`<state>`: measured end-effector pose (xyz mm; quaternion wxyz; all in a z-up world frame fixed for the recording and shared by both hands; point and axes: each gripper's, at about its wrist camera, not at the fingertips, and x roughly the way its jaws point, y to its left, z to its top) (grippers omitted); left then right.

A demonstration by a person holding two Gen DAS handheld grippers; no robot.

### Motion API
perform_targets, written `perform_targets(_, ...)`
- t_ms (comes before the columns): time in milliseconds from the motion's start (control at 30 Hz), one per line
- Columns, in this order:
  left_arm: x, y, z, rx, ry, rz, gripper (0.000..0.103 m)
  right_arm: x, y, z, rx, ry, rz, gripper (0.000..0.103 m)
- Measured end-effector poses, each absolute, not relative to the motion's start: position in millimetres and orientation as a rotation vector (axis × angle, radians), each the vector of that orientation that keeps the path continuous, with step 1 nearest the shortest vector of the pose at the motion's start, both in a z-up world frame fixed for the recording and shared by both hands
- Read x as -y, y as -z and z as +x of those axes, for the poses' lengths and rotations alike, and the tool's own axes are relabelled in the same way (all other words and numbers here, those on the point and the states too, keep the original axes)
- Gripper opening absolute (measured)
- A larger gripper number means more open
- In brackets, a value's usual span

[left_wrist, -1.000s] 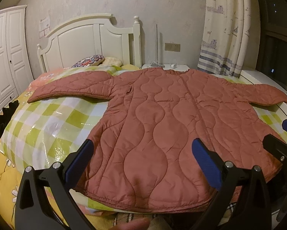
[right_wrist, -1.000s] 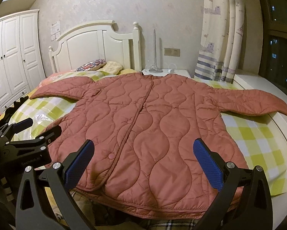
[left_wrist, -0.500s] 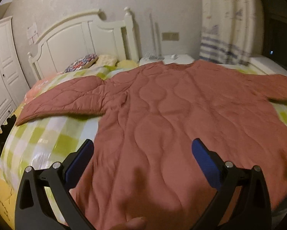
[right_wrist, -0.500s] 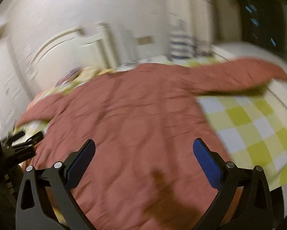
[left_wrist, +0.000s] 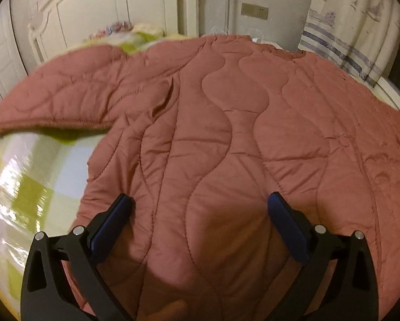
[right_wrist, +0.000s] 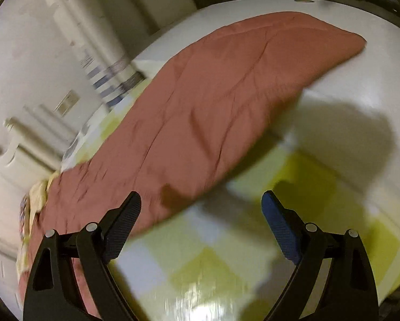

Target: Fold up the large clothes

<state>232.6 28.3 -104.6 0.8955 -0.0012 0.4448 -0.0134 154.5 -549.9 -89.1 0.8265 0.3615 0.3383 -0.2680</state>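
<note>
Left wrist: left tool spread over jacket; right tool spread, tilted above sleeve.

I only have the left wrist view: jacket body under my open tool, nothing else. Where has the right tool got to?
Observer: The right tool is open over the jacket's right sleeve, empty.
Operator: Is that sleeve folded in at all?
Observer: No, it lies stretched out flat, its cuff end reaching onto the white ledge beside the bed.
Operator: What's directly under that tool?
Observer: Mostly the green checked bedspread; only its left finger overlaps the sleeve's lower edge.
</note>
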Motion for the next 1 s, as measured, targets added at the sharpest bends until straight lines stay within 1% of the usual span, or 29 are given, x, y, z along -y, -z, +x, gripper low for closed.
perform_targets(33, -28.6, 105.3, 233.4, -0.925, 0.028, -0.003, 0.101, 557.6, 91.1, 158.4, -0.715, 0.596, 0.776, 0.089)
perform_targets(67, -28.1, 105.7, 234.7, -0.929, 0.026, 0.002, 0.101, 565.6, 94.0, 161.9, -0.714, 0.618, 0.784, 0.083)
perform_targets(100, -28.2, 106.3, 235.7, -0.937, 0.023, 0.006, 0.101, 569.3, 95.1, 165.1, -0.715, 0.633, 0.789, 0.072)
perform_targets(133, -27.5, 106.1, 235.8, -0.944, 0.023, 0.003, 0.101, 573.8, 97.8, 165.0, -0.709, 0.643, 0.79, 0.063)
perform_targets(167, -27.1, 105.2, 236.1, -0.952, 0.023, 0.002, 0.101, 573.1, 96.2, 166.3, -0.697, 0.647, 0.785, 0.038)
perform_targets(200, -27.0, 105.1, 236.5, -0.961, 0.025, 0.005, 0.101, 567.7, 86.8, 167.1, -0.663, 0.667, 0.728, 0.024)
perform_targets(233, -26.6, 105.2, 236.8, -0.964, 0.026, 0.009, 0.101, 564.6, 75.8, 174.6, -0.641, 0.686, 0.669, 0.022)
perform_targets(267, -25.0, 105.0, 238.4, -0.965, 0.027, 0.01, 0.101, 550.0, 56.3, 181.2, -0.591, 0.706, 0.551, 0.021)
perform_targets(367, -25.3, 104.6, 238.8, -0.962, 0.033, 0.01, 0.101, 479.0, 0.9, 206.6, -0.472, 0.648, 0.243, 0.02)
perform_targets(400, -25.3, 104.6, 238.8, -0.961, 0.033, 0.01, 0.101, 451.4, -11.5, 217.3, -0.453, 0.593, 0.155, 0.02)
perform_targets(467, -25.6, 104.4, 238.6, -0.959, 0.034, 0.008, 0.101, 367.8, -25.3, 239.9, -0.434, 0.446, -0.117, 0.02)
perform_targets(567, -27.2, 103.5, 236.8, -0.953, 0.043, -0.008, 0.101, 268.9, -3.3, 259.2, -0.487, 0.285, -0.412, 0.021)
perform_targets(600, -27.0, 103.4, 235.9, -0.952, 0.044, -0.01, 0.101, 235.0, 16.6, 265.7, -0.549, 0.195, -0.501, 0.021)
perform_targets(667, -26.7, 103.0, 235.3, -0.952, 0.044, -0.01, 0.101, 186.4, 65.9, 275.2, -0.698, 0.054, -0.659, 0.025)
perform_targets(700, -26.4, 103.0, 234.6, -0.951, 0.043, -0.008, 0.101, 178.1, 82.0, 274.4, -0.74, 0.037, -0.695, 0.026)
perform_targets(733, -26.5, 103.0, 234.6, -0.95, 0.044, -0.007, 0.101, 173.2, 98.3, 273.6, -0.779, 0.038, -0.715, 0.028)
perform_targets(767, -26.6, 102.8, 234.4, -0.95, 0.045, -0.008, 0.101, 177.9, 106.8, 272.5, -0.783, 0.054, -0.693, 0.034)
perform_targets(800, -26.2, 102.7, 234.4, -0.949, 0.045, -0.009, 0.101, 183.1, 104.8, 268.5, -0.765, 0.054, -0.657, 0.052)
perform_targets(833, -26.2, 102.6, 234.3, -0.949, 0.045, -0.009, 0.101, 195.4, 98.2, 266.8, -0.757, 0.069, -0.6, 0.062)
perform_targets(867, -26.4, 102.5, 234.5, -0.949, 0.045, -0.009, 0.101, 203.3, 92.7, 266.2, -0.754, 0.07, -0.565, 0.076)
perform_targets(1000, -26.5, 102.5, 234.5, -0.947, 0.044, -0.008, 0.101, 255.9, 52.1, 241.1, -0.672, 0.062, -0.398, 0.076)
